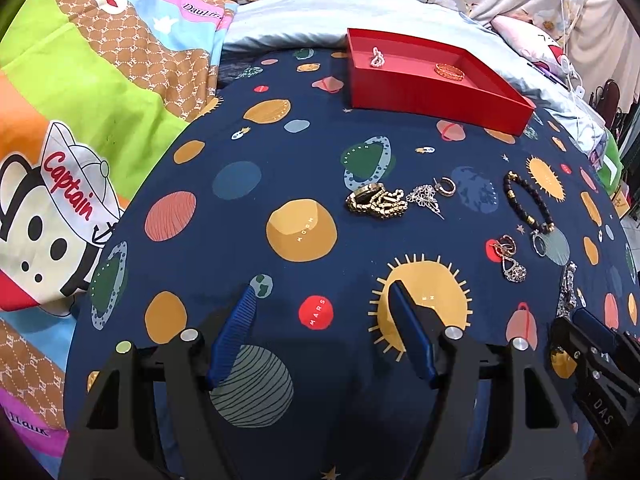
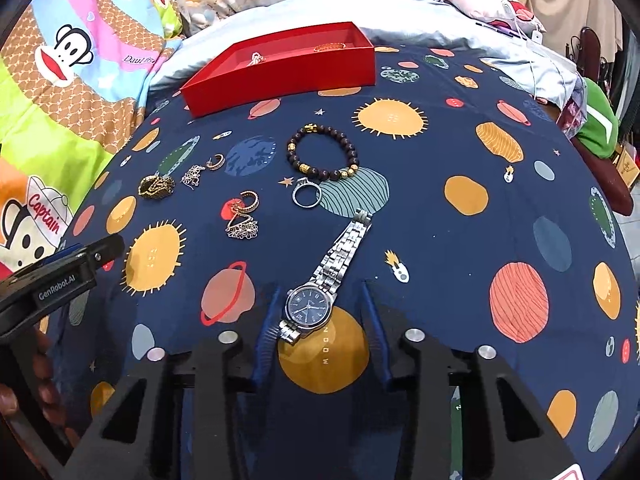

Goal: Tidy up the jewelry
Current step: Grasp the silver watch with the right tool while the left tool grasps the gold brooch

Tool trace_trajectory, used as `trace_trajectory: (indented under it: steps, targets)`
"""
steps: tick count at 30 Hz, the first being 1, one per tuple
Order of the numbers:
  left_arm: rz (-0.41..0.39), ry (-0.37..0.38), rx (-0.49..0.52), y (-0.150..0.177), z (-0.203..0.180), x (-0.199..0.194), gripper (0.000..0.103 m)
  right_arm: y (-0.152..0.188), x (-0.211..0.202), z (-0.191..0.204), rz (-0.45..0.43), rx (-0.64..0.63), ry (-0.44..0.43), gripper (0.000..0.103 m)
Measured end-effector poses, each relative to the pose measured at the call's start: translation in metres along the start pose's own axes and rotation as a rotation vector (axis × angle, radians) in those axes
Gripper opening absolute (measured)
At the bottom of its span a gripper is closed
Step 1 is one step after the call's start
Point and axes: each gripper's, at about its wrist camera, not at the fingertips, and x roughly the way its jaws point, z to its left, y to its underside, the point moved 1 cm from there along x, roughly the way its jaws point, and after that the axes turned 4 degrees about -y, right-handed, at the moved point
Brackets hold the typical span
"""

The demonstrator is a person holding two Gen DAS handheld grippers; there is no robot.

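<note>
The right tongs (image 2: pixel 320 320) straddle the watch (image 2: pixel 310 306) lying on the planet-print bed cover (image 2: pixel 440 152): its face sits between the two blue pads, the left pad (image 2: pixel 267 334) at or just beside the case, the right one clearly apart from it, so nothing is clamped yet. To do this well, I judge the pads should meet the case squarely on both sides rather than the loose metal strap (which trails away toward the ring (image 2: pixel 306 196) and could slip), then lift straight before heading to the red tray (image 2: pixel 280 76). The left tongs (image 1: pixel 320 334) stand apart over bare cover, holding nothing. The right view alone shows the watch whole; the left view shows only a sliver of strap, but looks better into the tray, where a pale trinket (image 1: pixel 377 57) and an orange band (image 1: pixel 449 71) lie.
</note>
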Motion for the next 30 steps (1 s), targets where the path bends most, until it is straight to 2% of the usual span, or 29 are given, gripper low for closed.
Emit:
trace_trajectory:
  steps: [5, 10, 15, 20, 30]
  targets:
    - [-0.001, -0.006, 0.001, -0.002, 0.001, 0.003, 0.067, 0.003, -0.001, -0.001, -0.003, 0.001, -0.002, 0.024]
    - [0.0, 0.014, -0.005, -0.009, 0.002, 0.009, 0.067, 0.003, -0.003, -0.005, -0.002, 0.013, -0.017, 0.023]
    - [-0.011, 0.077, 0.013, -0.024, 0.0, 0.019, 0.067, 0.001, -0.002, -0.009, 0.001, 0.029, -0.029, 0.023]
    - [-0.044, 0.08, 0.043, -0.042, -0.005, 0.03, 0.067, 0.0, -0.002, -0.009, 0.002, 0.033, -0.033, 0.023]
    - [-0.073, 0.193, 0.132, -0.056, -0.017, 0.048, 0.066, -0.002, -0.001, -0.01, 0.003, 0.039, -0.04, 0.023]
